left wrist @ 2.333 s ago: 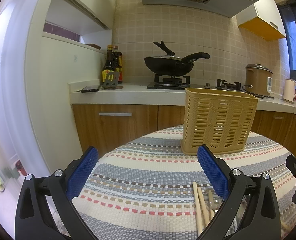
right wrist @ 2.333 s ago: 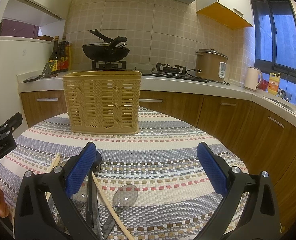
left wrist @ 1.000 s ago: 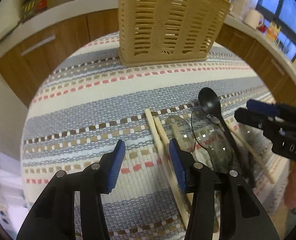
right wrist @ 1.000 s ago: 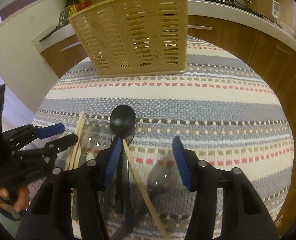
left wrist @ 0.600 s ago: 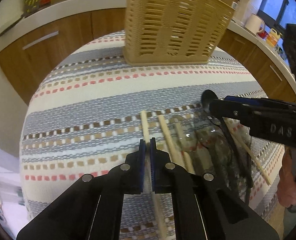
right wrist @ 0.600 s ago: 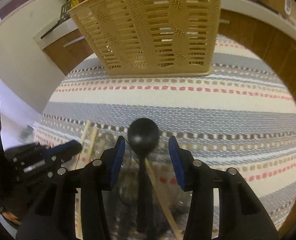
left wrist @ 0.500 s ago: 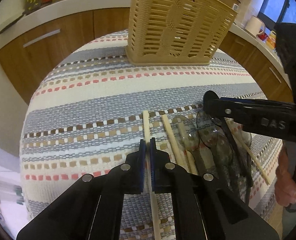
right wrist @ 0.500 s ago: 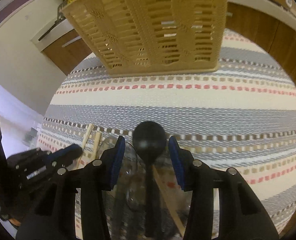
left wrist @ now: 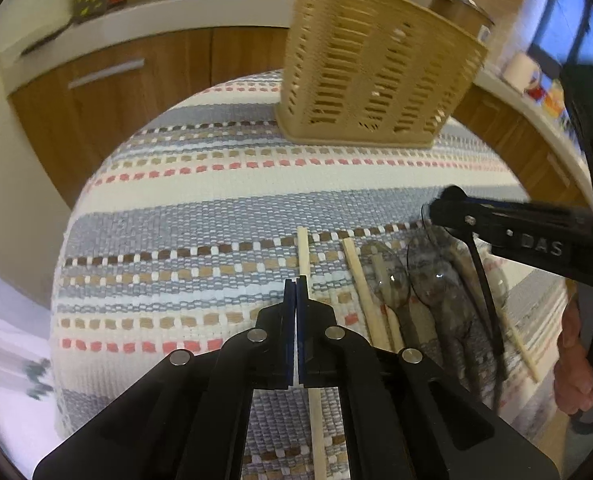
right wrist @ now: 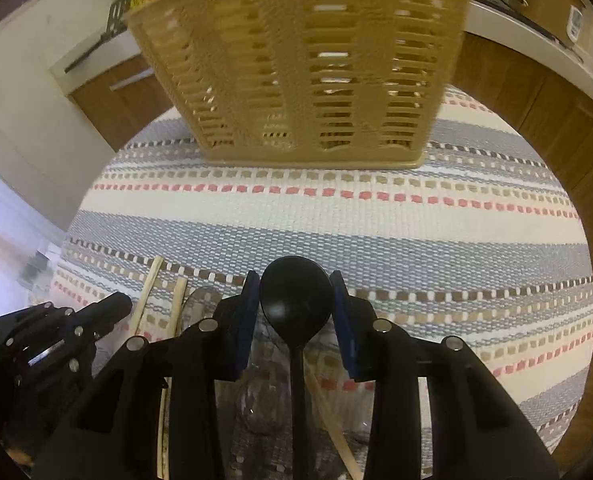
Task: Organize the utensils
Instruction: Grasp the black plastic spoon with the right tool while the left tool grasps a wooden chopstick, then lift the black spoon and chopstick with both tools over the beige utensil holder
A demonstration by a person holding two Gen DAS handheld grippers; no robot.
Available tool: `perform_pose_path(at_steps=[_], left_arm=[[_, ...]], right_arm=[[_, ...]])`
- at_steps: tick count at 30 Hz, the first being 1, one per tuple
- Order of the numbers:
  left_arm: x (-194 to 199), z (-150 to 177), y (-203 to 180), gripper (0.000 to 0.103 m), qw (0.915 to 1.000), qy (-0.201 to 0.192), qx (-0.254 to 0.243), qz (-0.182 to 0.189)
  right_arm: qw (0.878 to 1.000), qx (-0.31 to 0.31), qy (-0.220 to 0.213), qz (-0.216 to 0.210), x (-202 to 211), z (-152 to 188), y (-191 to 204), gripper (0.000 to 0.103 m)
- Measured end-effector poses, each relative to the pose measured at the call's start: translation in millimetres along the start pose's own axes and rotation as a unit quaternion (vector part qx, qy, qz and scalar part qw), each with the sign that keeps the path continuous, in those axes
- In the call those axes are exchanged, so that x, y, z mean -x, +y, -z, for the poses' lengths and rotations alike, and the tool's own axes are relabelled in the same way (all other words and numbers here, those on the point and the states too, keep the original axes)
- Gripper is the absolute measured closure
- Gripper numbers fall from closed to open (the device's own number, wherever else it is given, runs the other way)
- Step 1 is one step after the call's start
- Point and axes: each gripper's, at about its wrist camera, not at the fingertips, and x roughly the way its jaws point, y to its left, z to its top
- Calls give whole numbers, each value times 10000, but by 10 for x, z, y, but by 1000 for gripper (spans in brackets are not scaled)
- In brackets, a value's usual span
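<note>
Basket [right wrist: 296, 60] stands upright on striped cloth [right wrist: 376, 232], contents unclear.

The tablecloth [right wrist: 416, 240] is striped — cream and grey bands, with dotted rows of red, tan and brown. The basket [right wrist: 296, 60] is tan, the spoon [right wrist: 296, 304] black, the chopsticks [left wrist: 360, 280] pale wood — gripper pads [right wrist: 346, 332] blue.

Kitchen corner, wood and white all round.
Brown wooden cabinets [left wrist: 108, 92] run beneath a pale countertop [left wrist: 168, 12]; a striped woven cloth [right wrist: 336, 216] covers the round table, a dark window [left wrist: 572, 36] sits far right, white wall [right wrist: 20, 120] at left.
</note>
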Motion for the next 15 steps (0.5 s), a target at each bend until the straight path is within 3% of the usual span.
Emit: perform_pose_path(at_steps=[6,10,13,15], left_arm=[[114,18,225,103,9989,-85,455,16],[153,6,244,102,9990,-39,414,192],[124,-29,225,79,9986,136,281,417],[39,-81,153,78,9986,260,167,420]], right_arm=[[9988,-379,-20,-303,184,33,-415,71],[9991,-405,13,-115,142,54,-498,71],[9991,-387,143,-29,67,90,-574,71],[9990,-375,222,5,17,106,-602,71]])
